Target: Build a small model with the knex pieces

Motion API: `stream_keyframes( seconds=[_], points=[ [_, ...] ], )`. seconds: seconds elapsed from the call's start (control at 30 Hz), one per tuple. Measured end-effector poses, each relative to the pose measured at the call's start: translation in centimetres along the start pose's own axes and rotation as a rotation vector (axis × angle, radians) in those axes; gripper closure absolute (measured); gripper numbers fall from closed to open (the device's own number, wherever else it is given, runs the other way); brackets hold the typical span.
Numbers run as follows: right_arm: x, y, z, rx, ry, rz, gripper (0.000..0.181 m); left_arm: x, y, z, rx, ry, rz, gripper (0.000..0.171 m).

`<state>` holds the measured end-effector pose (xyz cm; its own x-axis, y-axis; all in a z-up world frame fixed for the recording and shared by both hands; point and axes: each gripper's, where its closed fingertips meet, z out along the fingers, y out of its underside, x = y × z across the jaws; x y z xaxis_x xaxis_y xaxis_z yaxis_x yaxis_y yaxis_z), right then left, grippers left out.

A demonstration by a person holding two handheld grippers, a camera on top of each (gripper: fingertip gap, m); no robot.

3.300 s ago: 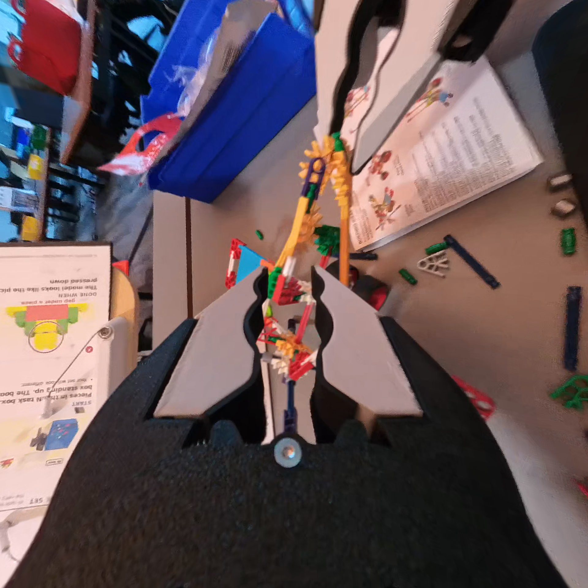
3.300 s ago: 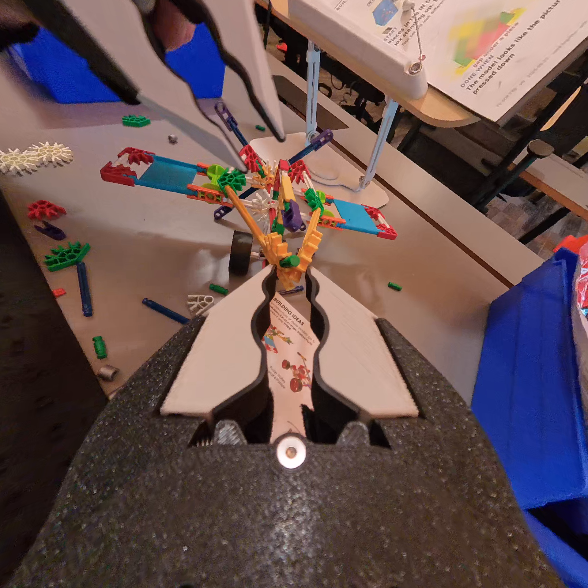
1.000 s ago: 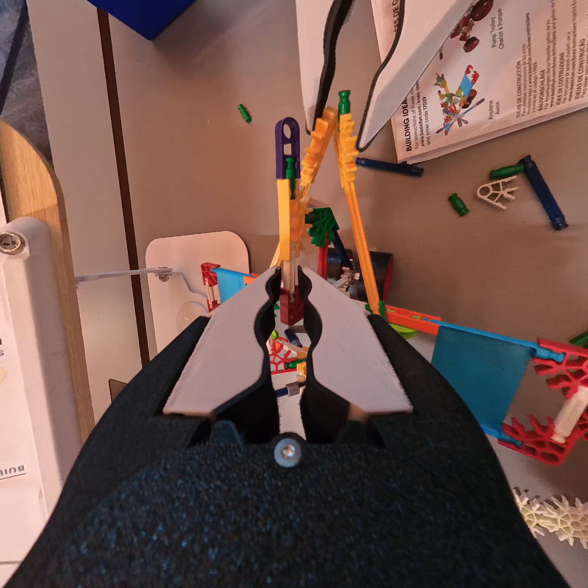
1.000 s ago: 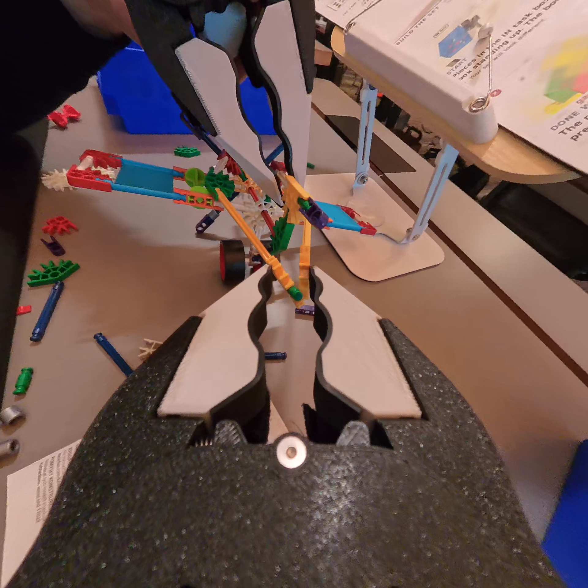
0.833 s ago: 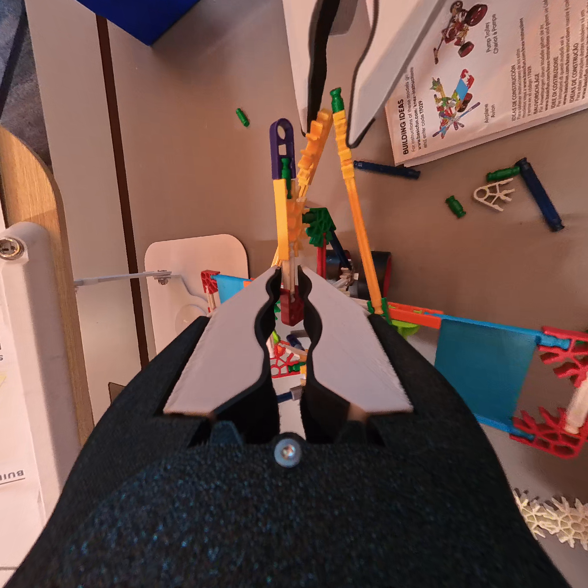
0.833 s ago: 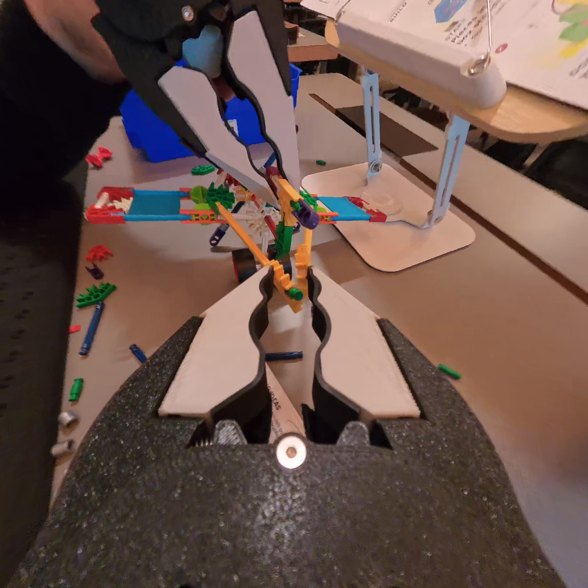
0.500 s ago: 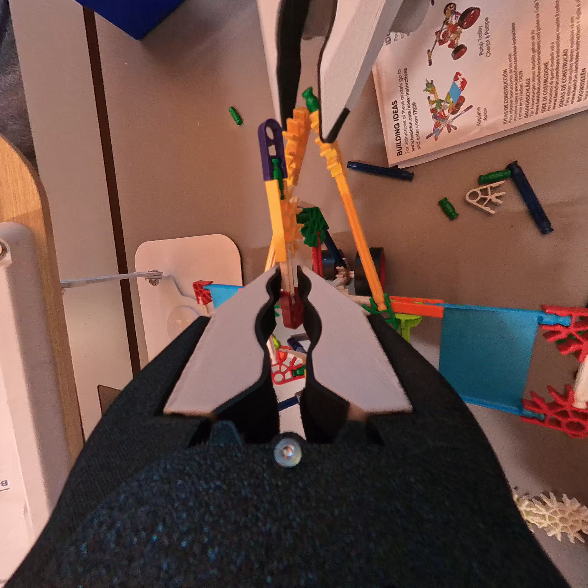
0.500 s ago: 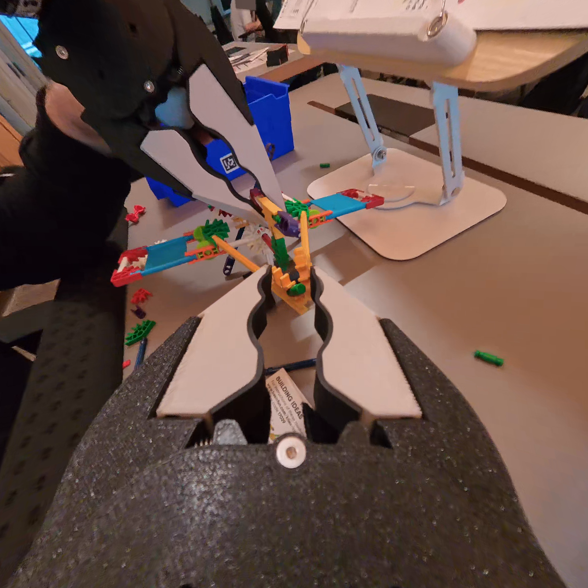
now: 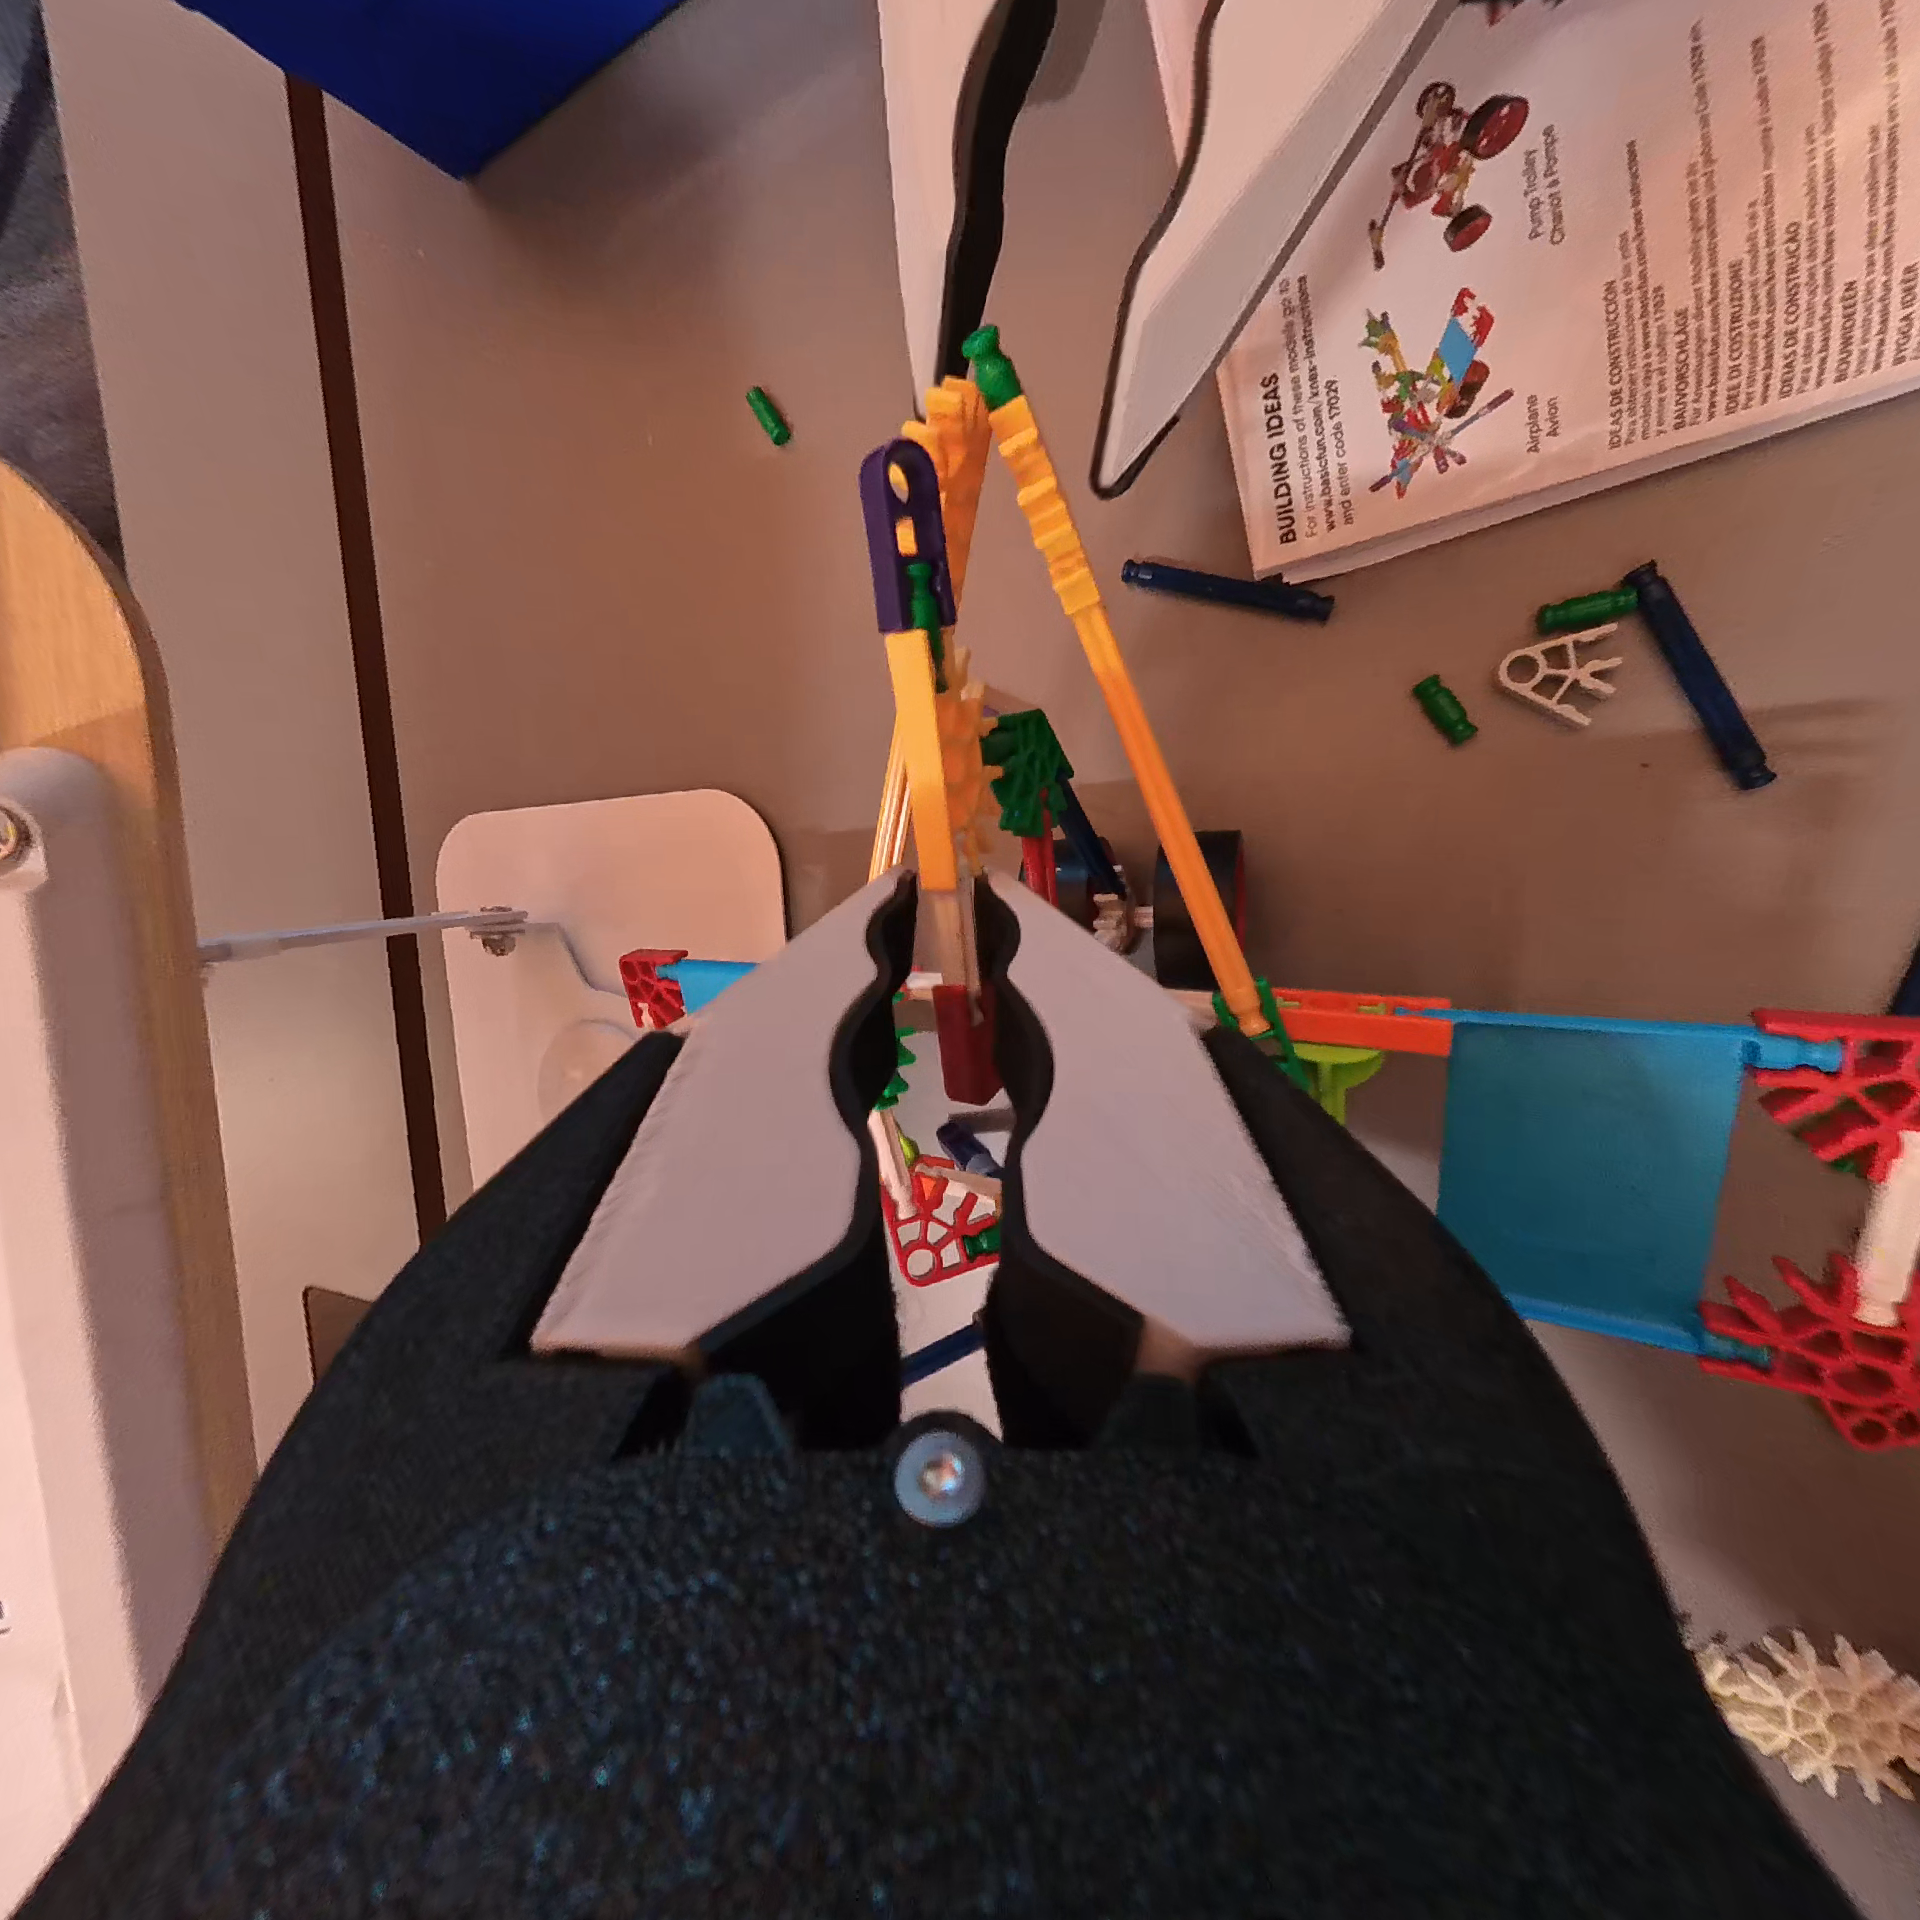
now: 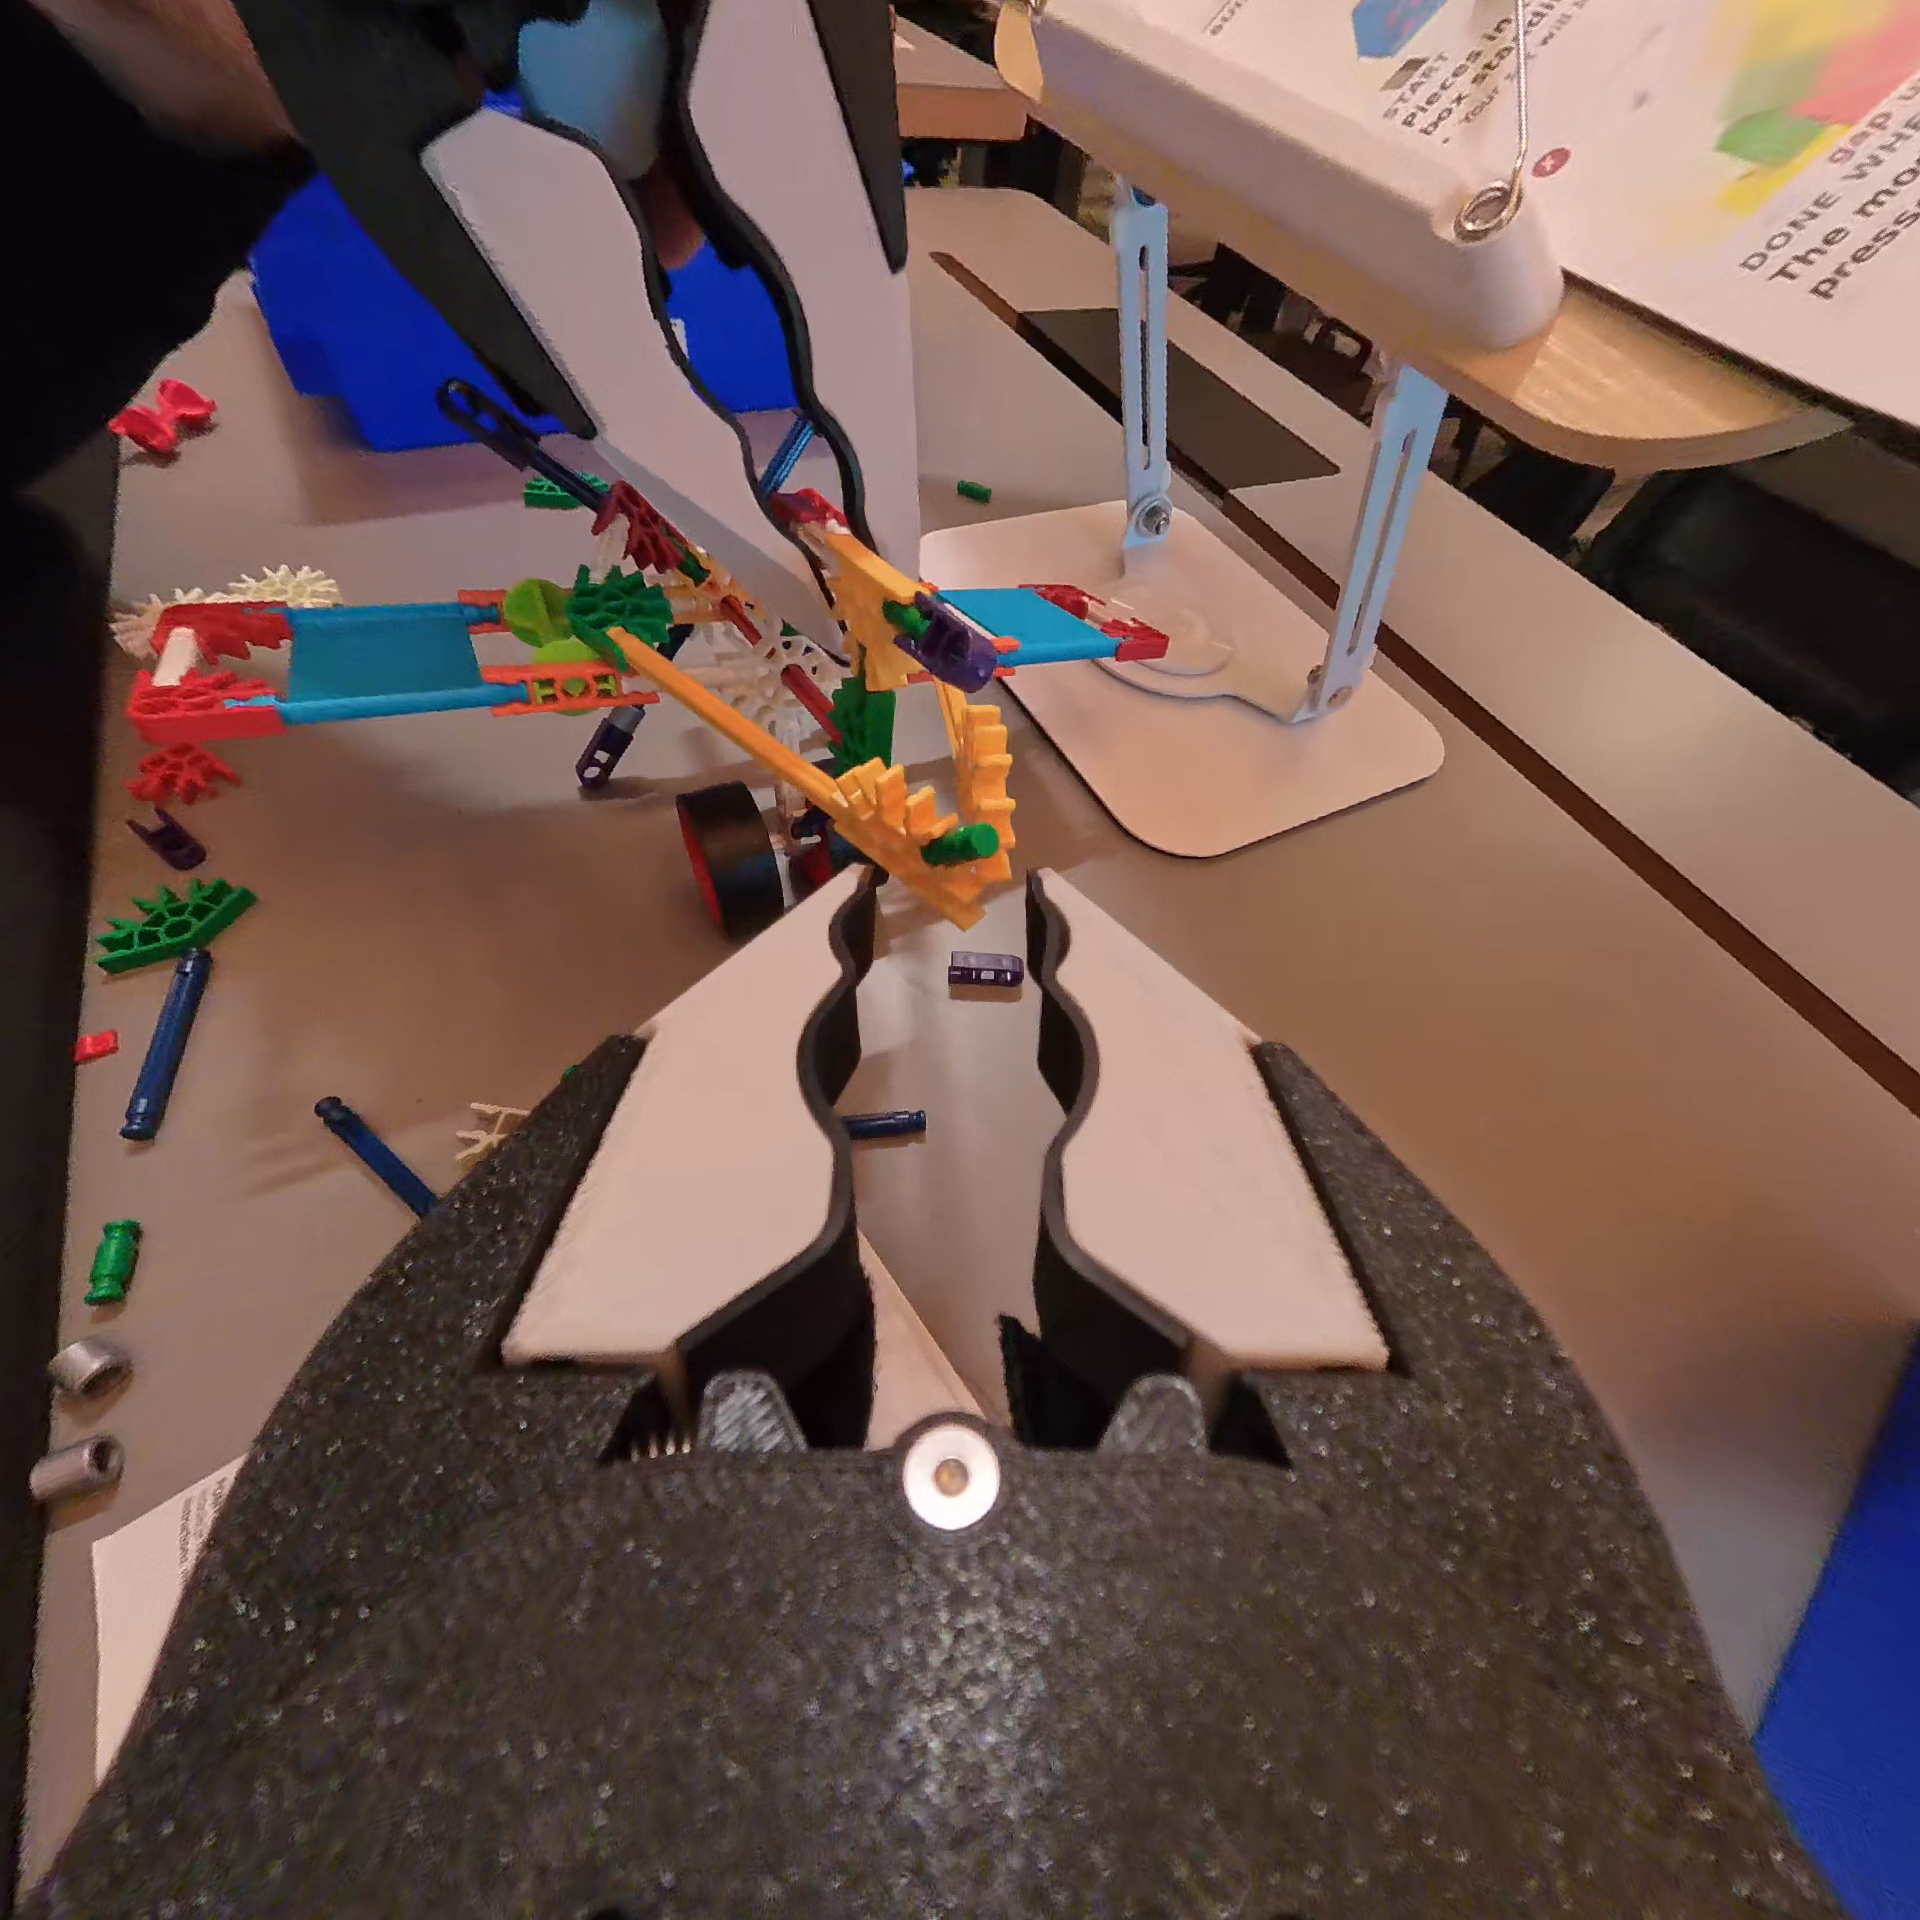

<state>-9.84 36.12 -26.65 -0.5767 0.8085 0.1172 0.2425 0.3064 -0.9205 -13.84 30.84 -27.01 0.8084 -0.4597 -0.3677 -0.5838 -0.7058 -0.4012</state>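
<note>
A colourful rod-and-connector model plane [image 10: 379, 655] with blue wing panels and a black wheel [image 10: 727, 852] stands on the tan table [image 10: 1351, 1039]. My left gripper [image 9: 951, 894] is shut on a white and red piece in the model's middle [image 9: 961, 1029]. It shows from above in the right wrist view [image 10: 862, 582]. My right gripper [image 10: 951, 888] is open. The model's yellow connector tip with a short green rod [image 10: 961, 842] sits just in front of its fingertips, free of the pads. In the left wrist view that gripper [image 9: 1029, 436] straddles the tip [image 9: 987, 364].
An instruction booklet [image 9: 1558, 343] lies at the back right and a blue bin [image 9: 499, 73] at the back left. A white stand base [image 10: 1195, 727] holds up a board with printed sheets. Loose rods [image 9: 1226, 601], connectors [image 9: 1860, 1725] and grey sleeves [image 10: 88, 1371] lie about.
My right gripper has opened and let go of the yellow tip, drawing back a little. My left gripper keeps its hold on the model, which has tilted slightly.
</note>
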Motion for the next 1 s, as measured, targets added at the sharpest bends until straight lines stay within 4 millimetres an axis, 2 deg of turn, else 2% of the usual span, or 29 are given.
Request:
stream_keyframes(
  seconds=[0.1,0.17,0.57,0.67,0.73,1.0],
  points=[
    [0.0,-0.1,0.0,0.006,-0.001,0.005,0.153,0.1,-0.2,-0.2,0.015,0.016,-0.003,0.161],
    [0.0,-0.3,0.0,0.019,0.005,0.001,0.161,0.2,-0.2,-0.3,0.019,0.026,-0.002,0.161],
    [-0.1,-0.5,-0.1,0.038,-0.011,0.042,0.159,0.2,-1.2,-1.8,0.073,0.043,0.011,0.161],
    [-0.2,-0.6,0.0,0.042,-0.014,0.045,0.156,0.0,-1.8,-1.6,0.087,0.028,0.024,0.162],
    [-0.2,-0.7,0.0,0.053,-0.016,0.052,0.161,0.2,-2.3,-1.5,0.103,0.035,0.032,0.162],
    [0.3,-2.1,-0.7,0.133,-0.026,0.126,0.163,0.4,-2.9,-0.9,0.094,0.020,0.051,0.162]
  ],
)
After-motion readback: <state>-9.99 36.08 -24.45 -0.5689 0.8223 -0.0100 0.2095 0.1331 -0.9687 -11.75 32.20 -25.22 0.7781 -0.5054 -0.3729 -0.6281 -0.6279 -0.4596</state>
